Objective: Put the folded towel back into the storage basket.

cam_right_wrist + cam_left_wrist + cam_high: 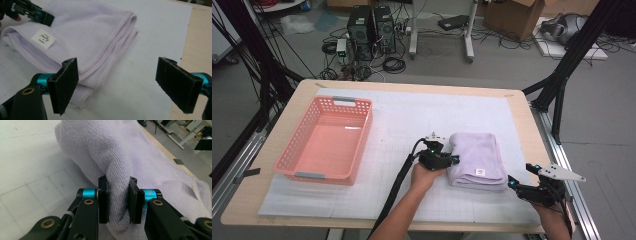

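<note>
A folded lilac towel [477,155] with a small white label lies on the white mat [412,115], right of centre. My left gripper [451,160] is at the towel's left edge. In the left gripper view the left gripper [118,181] has its two black pads pressed on a raised fold of the towel [120,150]. My right gripper [522,176] rests near the towel's near right corner. In the right gripper view the right gripper [117,75] stands wide open; one jaw is over the towel's [85,32] corner and nothing is gripped. The left gripper [32,13] shows farther off.
An empty pink plastic basket [327,137] stands on the left half of the mat. The wooden table edge [532,130] runs close to the right of the towel. Black frame posts, cables and computer cases stand on the floor beyond the table.
</note>
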`<state>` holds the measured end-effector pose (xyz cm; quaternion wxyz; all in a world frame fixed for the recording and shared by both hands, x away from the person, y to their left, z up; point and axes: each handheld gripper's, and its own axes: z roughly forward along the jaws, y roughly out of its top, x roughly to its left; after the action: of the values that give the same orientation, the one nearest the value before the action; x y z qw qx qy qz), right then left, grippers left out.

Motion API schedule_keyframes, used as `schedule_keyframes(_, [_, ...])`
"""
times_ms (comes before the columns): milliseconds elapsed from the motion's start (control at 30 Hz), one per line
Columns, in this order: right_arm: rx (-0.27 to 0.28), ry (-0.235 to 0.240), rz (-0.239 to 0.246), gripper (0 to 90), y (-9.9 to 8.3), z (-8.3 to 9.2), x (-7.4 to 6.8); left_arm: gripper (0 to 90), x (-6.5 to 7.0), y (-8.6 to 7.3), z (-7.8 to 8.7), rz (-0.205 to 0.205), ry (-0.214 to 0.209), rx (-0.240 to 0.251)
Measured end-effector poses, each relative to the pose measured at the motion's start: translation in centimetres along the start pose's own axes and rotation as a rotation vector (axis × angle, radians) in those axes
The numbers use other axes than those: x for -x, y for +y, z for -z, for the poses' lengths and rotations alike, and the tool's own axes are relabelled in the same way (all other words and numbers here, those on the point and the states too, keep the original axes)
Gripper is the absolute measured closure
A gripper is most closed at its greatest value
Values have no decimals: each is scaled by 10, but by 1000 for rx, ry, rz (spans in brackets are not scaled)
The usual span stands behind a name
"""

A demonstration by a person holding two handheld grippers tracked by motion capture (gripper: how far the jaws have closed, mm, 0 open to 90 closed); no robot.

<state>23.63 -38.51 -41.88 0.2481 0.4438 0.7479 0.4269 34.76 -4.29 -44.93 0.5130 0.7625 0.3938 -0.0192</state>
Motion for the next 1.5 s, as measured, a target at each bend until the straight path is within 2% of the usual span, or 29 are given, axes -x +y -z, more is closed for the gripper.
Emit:
schedule_keyframes(233, [-1,3,10,176,1,-1,-2,746,-21,-10,43,-1,9,36])
schedule_keyframes(333, [-4,8,9,176,1,-2,-4,746,-33,-12,65,-17,30,31])
schedule_keyframes(500, [-6,10,15,176,2,-3,-5,745,-50,-16,92,-17,70,36])
schedule_keyframes(567, [-6,10,17,176,2,-4,-5,741,-54,-18,94,2,76,34])
schedule_keyframes(667, [-6,13,20,177,2,-4,-6,707,-58,-20,87,44,88,17])
schedule_keyframes(700, [-7,14,16,176,2,-4,-6,649,-59,-20,85,59,101,12])
schedule_keyframes(800, [-5,16,20,176,2,-4,-6,354,-59,-20,78,108,147,12])
schedule_keyframes(867, [-8,16,18,176,2,-4,-6,313,-58,-19,76,119,148,21])
schedule_keyframes(967, [-9,20,18,176,2,-5,-5,287,-54,-19,70,102,144,22])
schedule_keyframes(1033, [-14,21,18,176,2,-5,-5,296,-52,-19,67,96,146,28])
schedule_keyframes(1067, [-13,23,18,176,2,-6,-5,349,-51,-19,66,84,148,26])
schedule_keyframes(1133, [-14,26,20,176,3,-6,-5,511,-50,-20,65,81,130,19])
schedule_keyframes(1167, [-14,27,20,177,3,-6,-6,565,-50,-20,66,70,129,23])
schedule_keyframes(1233, [-12,28,20,176,3,-7,-6,657,-52,-19,68,78,109,38])
schedule_keyframes(1333, [-13,27,18,176,3,-7,-6,699,-51,-19,73,52,87,63])
schedule_keyframes(1500, [-10,29,13,177,2,-6,-4,712,-43,-16,83,-39,67,144])
